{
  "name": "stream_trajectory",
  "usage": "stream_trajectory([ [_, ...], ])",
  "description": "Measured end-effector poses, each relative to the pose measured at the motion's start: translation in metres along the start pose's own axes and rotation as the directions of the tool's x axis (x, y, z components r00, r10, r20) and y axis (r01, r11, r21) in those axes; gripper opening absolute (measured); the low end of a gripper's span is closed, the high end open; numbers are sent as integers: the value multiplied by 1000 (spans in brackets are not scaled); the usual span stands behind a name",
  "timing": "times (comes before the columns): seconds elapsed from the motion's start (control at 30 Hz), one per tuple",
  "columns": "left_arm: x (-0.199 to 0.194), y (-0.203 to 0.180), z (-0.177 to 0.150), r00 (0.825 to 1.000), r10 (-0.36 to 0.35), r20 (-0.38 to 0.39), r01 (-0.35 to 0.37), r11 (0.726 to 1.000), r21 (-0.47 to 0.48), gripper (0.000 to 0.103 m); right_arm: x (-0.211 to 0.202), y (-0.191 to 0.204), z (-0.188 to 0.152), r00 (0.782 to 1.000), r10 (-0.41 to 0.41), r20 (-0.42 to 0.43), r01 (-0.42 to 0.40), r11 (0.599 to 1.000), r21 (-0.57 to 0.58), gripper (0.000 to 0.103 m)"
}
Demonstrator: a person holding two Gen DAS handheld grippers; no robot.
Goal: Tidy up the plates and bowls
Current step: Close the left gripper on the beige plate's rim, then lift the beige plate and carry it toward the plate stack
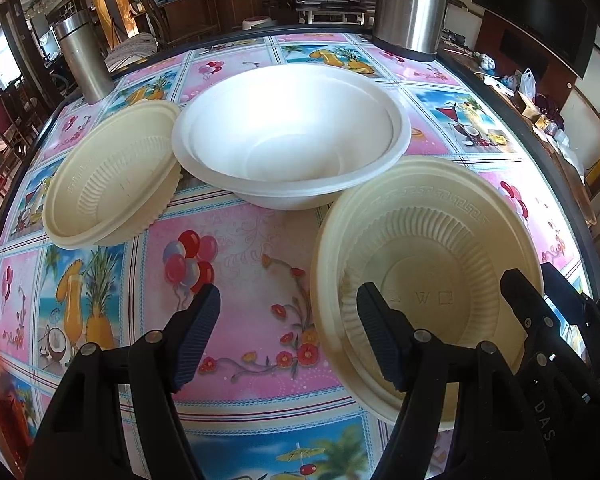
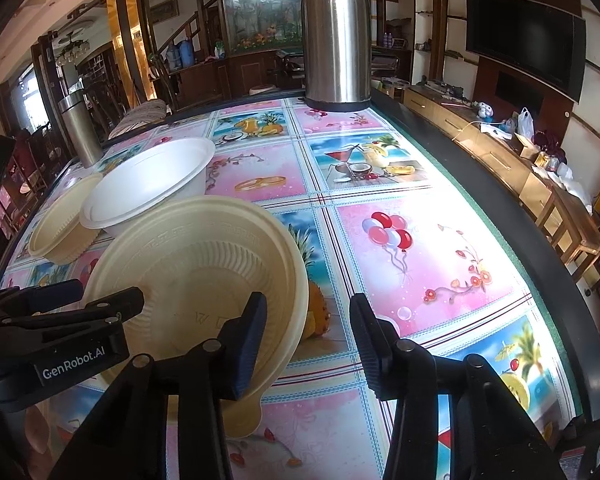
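At the near edge of the table (image 1: 260, 240) sits a cream ribbed bowl (image 1: 424, 264), its rim straddled from both sides. The left gripper (image 1: 288, 328) angles steeply down, jaws spread, one finger inside the bowl and one outside, neither pressing. The right gripper (image 2: 308, 328) likewise stands spread across the opposite rim, not pinching. Beyond lie a white bowl (image 1: 292, 136) and another cream bowl (image 1: 112, 176). Only the right view shows the whole steel flask (image 2: 336, 36).
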State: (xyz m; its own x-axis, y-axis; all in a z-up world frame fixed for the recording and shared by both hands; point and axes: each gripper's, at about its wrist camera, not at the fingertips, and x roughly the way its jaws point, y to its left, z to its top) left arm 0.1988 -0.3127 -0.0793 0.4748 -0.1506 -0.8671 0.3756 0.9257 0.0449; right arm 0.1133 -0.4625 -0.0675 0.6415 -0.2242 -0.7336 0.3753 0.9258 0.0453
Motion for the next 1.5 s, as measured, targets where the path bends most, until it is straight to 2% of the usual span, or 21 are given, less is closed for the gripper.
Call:
stream_trajectory([
  [0.4, 3, -1, -1, 1000, 11, -1, -11, 1000, 10, 71, 2, 1, 0, 1000, 1, -7, -1, 1000, -2, 35],
  [0.83, 0, -2, -3, 1000, -11, 14, 10, 1000, 16, 70, 5, 1, -2, 1000, 5, -14, -5, 1000, 1, 17],
  [1.0, -1, 1, -4, 999, -35, 13, 35, 999, 6, 68, 4, -2, -2, 1000, 10, -11, -10, 1000, 25, 16],
  [1.17, -3, -2, -10, 999, -50, 2, 50, 998, 23, 56, -1, -4, -4, 1000, 22, -6, -21, 999, 49, 15],
  [1.5, -20, 26, -35, 997, -76, 1, 76, 996, -45, 54, -17, 10, -12, 999, 51, 5, -51, 997, 59, 13],
])
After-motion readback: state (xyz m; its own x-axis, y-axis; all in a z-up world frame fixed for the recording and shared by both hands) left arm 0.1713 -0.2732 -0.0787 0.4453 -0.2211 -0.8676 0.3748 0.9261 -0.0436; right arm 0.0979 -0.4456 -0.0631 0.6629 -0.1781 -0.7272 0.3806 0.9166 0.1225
